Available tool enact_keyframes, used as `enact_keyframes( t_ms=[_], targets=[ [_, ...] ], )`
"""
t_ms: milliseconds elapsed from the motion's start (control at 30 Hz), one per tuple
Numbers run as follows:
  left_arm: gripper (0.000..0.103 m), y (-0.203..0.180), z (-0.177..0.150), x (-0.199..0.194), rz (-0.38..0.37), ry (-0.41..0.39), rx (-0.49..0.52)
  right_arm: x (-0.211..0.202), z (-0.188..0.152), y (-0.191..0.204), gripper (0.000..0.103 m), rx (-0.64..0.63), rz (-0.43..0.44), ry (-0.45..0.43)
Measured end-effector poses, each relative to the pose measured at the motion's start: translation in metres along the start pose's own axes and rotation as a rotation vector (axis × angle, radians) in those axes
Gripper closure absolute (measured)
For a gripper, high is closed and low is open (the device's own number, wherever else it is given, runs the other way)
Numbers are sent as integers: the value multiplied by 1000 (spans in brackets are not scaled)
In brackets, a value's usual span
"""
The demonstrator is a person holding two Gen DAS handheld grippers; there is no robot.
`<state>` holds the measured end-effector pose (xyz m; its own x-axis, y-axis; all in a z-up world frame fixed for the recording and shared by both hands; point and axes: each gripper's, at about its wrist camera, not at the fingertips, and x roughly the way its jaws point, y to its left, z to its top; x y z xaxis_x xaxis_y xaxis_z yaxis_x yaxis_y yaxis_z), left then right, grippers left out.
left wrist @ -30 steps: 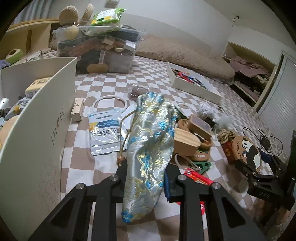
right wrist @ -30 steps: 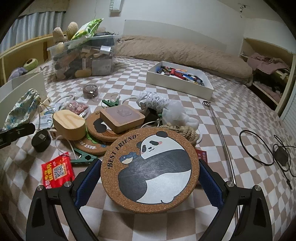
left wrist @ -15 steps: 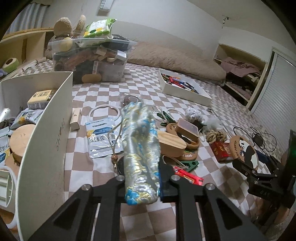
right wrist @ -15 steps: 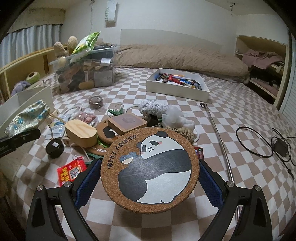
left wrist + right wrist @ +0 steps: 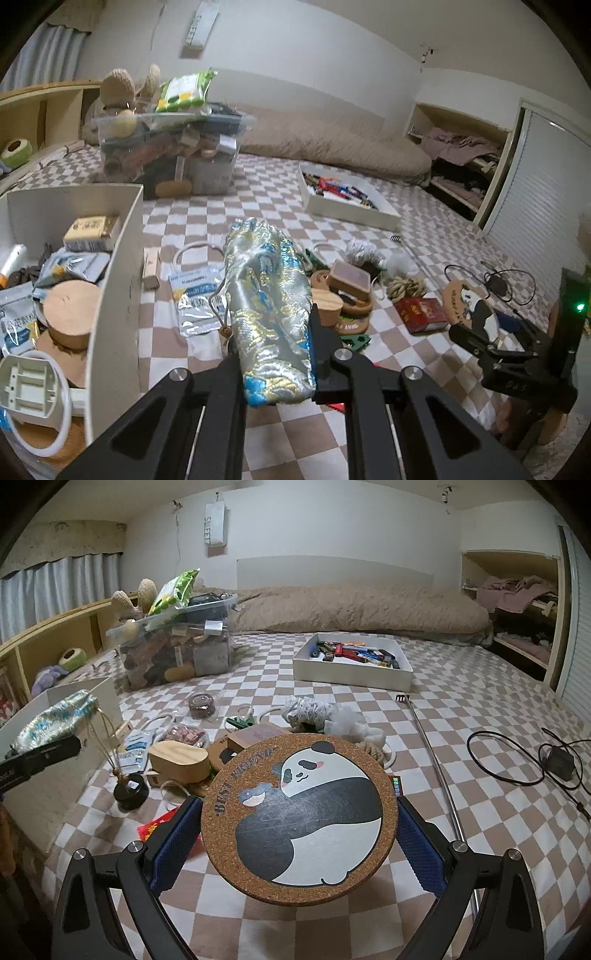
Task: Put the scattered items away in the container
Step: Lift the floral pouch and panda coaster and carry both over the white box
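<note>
The left gripper [image 5: 275, 354] is clenched on one brocade drawstring pouch [image 5: 267, 306], lifted clear of the checkered bedspread [image 5: 258, 192], with the white cardboard box [image 5: 122, 280] at its 9 o'clock. The right gripper [image 5: 299, 830] is clamped across one round cork panda coaster [image 5: 299, 818], also held above the bed. Neither item is in the box yet.

By my reading the tidying is partly done. Already inside the box: one wooden round lid [image 5: 68, 314], one yellow packet [image 5: 90, 229], a few foil sachets, and one white ringed plastic piece [image 5: 29, 387].

Still loose, around 12 o'clock of the right gripper: one oval wooden box [image 5: 179, 762], one square wooden coaster [image 5: 255, 736] stacked on at least one more cork coaster, one coil of rope [image 5: 373, 749], one white fluffy bundle [image 5: 306, 709], one red packet [image 5: 159, 821], one foil sachet [image 5: 197, 302], one small black round object [image 5: 129, 792], one small dark tin [image 5: 201, 705] and one telescopic back scratcher [image 5: 432, 749]. One black charger cable [image 5: 524, 760] lies at 2 o'clock
</note>
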<state>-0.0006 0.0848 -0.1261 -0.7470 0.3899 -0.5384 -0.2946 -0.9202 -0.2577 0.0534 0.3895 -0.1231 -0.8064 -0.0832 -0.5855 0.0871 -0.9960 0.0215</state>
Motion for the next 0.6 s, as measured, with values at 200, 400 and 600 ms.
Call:
enact_keyframes(
  t_ms=[200, 400, 600],
  targets=[
    [93, 0, 6, -19, -21, -42, 4, -10, 1, 2, 4, 9, 18, -23],
    [93, -2, 6, -28, -31, -52, 7, -21, 1, 3, 4, 33, 45, -38],
    [93, -6, 14, -40, -40, -74, 17, -36, 7, 5, 4, 53, 57, -76]
  ],
)
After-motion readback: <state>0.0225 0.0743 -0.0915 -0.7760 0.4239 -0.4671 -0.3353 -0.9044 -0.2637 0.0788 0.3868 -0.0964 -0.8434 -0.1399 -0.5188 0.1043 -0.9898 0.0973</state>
